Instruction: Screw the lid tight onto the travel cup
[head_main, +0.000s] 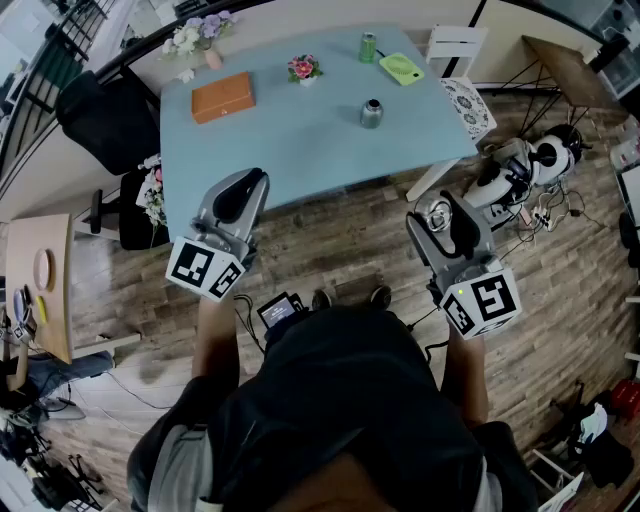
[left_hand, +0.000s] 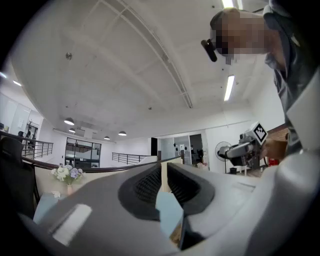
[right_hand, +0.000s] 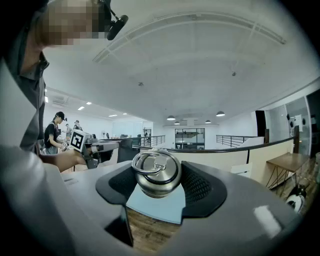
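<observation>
A steel travel cup (head_main: 371, 113) stands upright on the light blue table (head_main: 300, 150), right of its middle. Its steel lid (right_hand: 156, 175), with a wire ring on top, sits between the jaws of my right gripper (right_hand: 159, 187), which is shut on it. In the head view that gripper (head_main: 440, 215) hangs over the wooden floor, short of the table's near edge, with the lid (head_main: 437, 214) at its tip. My left gripper (head_main: 240, 196) hovers near the table's front left corner. Its jaws are shut with nothing between them (left_hand: 164, 180).
On the table are a brown box (head_main: 223, 97), a small pot of pink flowers (head_main: 303, 68), a green can (head_main: 368, 46), a lime-green item (head_main: 401, 68) and white flowers (head_main: 195, 35). A black chair (head_main: 105, 120) stands left; a white machine with cables (head_main: 530, 160) lies right.
</observation>
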